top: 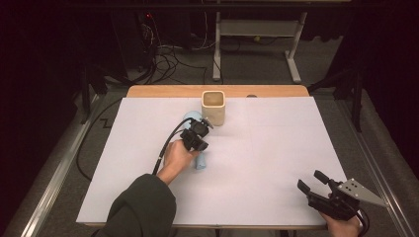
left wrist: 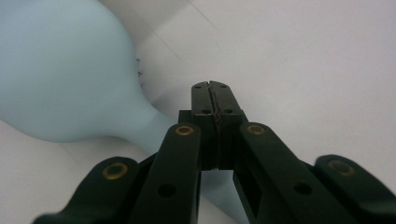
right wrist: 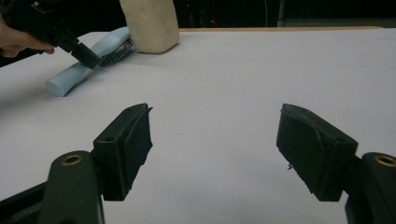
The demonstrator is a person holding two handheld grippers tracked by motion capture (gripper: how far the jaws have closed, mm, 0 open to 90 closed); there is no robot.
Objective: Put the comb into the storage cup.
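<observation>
- The room behind is dark, with cables and a desk frame on the floor; in front of me is a wooden table (top: 148, 92) under a white sheet (top: 276, 163).
- My left gripper (top: 196, 139) is left of the worktop's centre, toward the far edge, and its jaws are pressed fully together with nothing between them.
- It hangs right over the light blue hairbrush (top: 200, 161); from the right gripper view its tips sit at the brush's neck, though I cannot tell whether they touch.
- The brush lies flat, handle toward me, bristled head toward the far edge.
- Just beyond the brush head, near the middle of the far edge, stands a beige square cup (top: 213, 107), upright.
- My right gripper (top: 313, 183) is by the near right corner, jaws spread wide and empty.
</observation>
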